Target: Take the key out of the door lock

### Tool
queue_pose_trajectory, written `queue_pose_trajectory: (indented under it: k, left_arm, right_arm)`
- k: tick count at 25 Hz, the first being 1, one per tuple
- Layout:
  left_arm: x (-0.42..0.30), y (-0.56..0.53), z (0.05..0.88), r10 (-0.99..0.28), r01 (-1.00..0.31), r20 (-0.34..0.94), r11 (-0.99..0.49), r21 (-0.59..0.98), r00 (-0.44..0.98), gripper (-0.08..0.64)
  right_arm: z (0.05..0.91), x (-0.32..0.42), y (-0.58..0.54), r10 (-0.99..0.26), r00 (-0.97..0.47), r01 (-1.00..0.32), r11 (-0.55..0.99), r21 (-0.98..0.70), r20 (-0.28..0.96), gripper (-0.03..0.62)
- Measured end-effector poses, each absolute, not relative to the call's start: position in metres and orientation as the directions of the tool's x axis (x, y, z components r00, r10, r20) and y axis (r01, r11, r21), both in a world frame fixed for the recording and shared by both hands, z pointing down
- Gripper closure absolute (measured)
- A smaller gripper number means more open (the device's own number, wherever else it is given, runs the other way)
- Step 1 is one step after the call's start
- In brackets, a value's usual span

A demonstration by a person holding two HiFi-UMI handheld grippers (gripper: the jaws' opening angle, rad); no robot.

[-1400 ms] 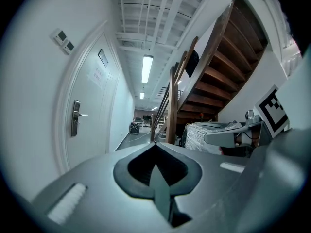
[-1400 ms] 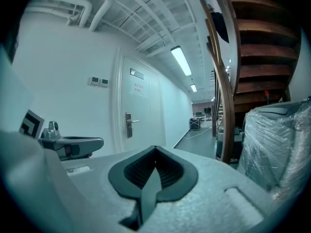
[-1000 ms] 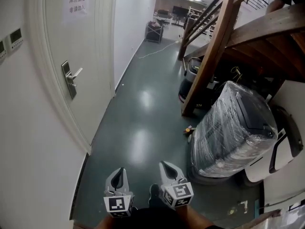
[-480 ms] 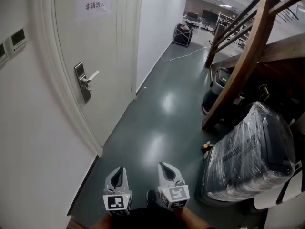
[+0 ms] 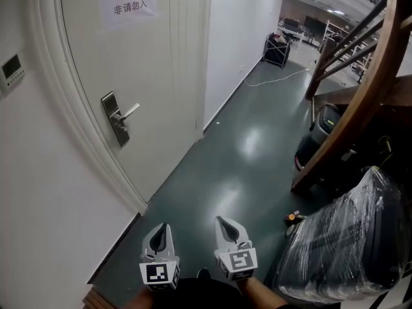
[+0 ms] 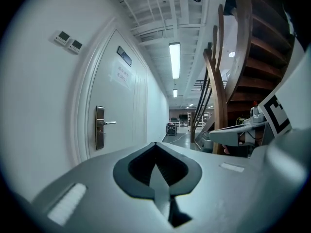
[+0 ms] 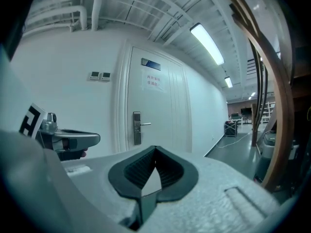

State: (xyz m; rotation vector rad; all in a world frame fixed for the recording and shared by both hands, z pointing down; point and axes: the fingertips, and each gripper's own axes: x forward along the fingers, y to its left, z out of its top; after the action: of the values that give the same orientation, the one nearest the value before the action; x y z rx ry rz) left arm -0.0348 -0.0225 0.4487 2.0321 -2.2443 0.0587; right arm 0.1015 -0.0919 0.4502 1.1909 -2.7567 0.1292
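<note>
A white door (image 5: 161, 76) stands at the left, with a metal lock plate (image 5: 116, 119) and a lever handle (image 5: 129, 112). No key can be made out at this distance. The lock plate (image 6: 99, 134) shows far ahead in the left gripper view, and the same lock plate (image 7: 137, 128) in the right gripper view. My left gripper (image 5: 158, 235) and right gripper (image 5: 226, 229) are held side by side low in the head view, well short of the door. Both are shut with nothing between the jaws: left gripper (image 6: 155, 144), right gripper (image 7: 155, 148).
A paper sign (image 5: 131, 0) hangs on the door and a wall control panel (image 5: 13, 69) sits left of the frame. On the right are a wooden staircase (image 5: 360, 108) and a plastic-wrapped machine (image 5: 341, 250). A cart (image 5: 278, 49) and a floor cable (image 5: 283, 76) lie far down the corridor.
The view has swung toward the door: the door and its lock plate have grown larger and shifted right, while the wrapped machine slid to the lower right. Both grippers stay shut.
</note>
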Motion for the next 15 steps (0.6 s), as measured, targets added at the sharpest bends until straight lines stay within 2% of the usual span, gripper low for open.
queue_pose_trajectory:
  k: [15]
  left_arm:
    - [-0.072,-0.098,0.464,-0.974,-0.982,0.147,0.182,0.042,-0.174,0.541]
  right_arm:
    - [0.466,0.073,-0.169,-0.67,-0.719,-0.688,0.724,-0.052,0.184,0.6]
